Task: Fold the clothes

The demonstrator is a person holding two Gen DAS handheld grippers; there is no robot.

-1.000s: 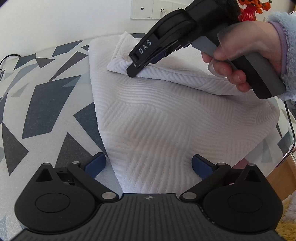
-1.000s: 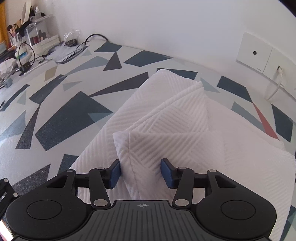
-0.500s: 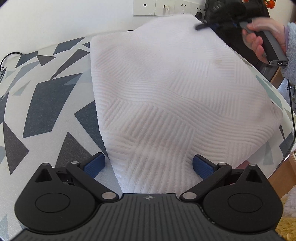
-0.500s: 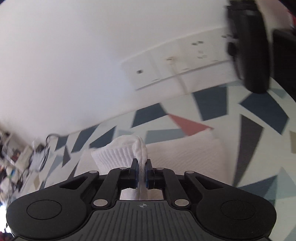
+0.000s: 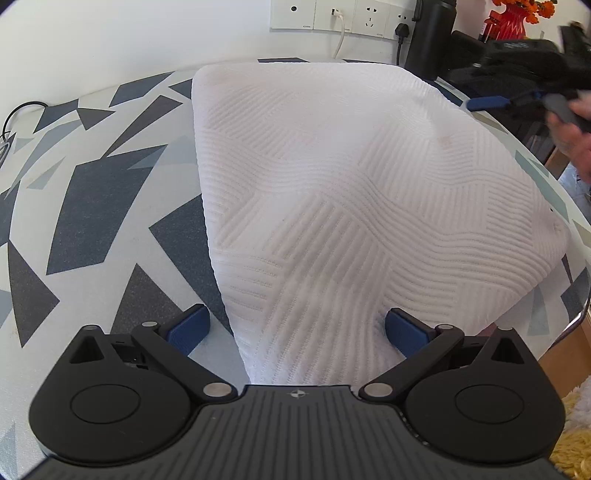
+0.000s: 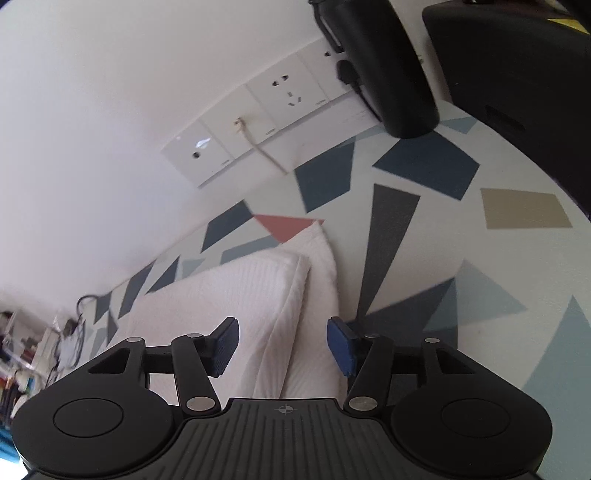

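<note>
The white ribbed cloth (image 5: 332, 192) lay spread flat over the patterned table (image 5: 92, 206), covering most of the side nearer the wall sockets (image 5: 332, 16). The left gripper (image 5: 295, 328) hung low over the cloth's near corner, its blue pads (image 5: 188, 328) spread wide, one over bare tabletop beside the cloth's edge and the other over the fabric, neither pressing on it. Over at the far right edge of the cloth, the right gripper (image 5: 491, 103) showed as a dark blur in a person's hand (image 5: 572, 136).

From the right wrist view, the right gripper (image 6: 282, 345) had just been opening. Its pads (image 6: 340, 349) stood apart, and a doubled edge of the cloth (image 6: 258, 295) lay below and between them, touched by neither. That folded corner pointed toward the sockets (image 6: 258, 122), with a pink triangle of the table's (image 6: 424, 240) pattern just beyond it. A black bottle (image 6: 388, 66) stood on the table close to the sockets, and a dark bulky object (image 6: 517, 74) sat beside it, well apart from the cloth.
</note>
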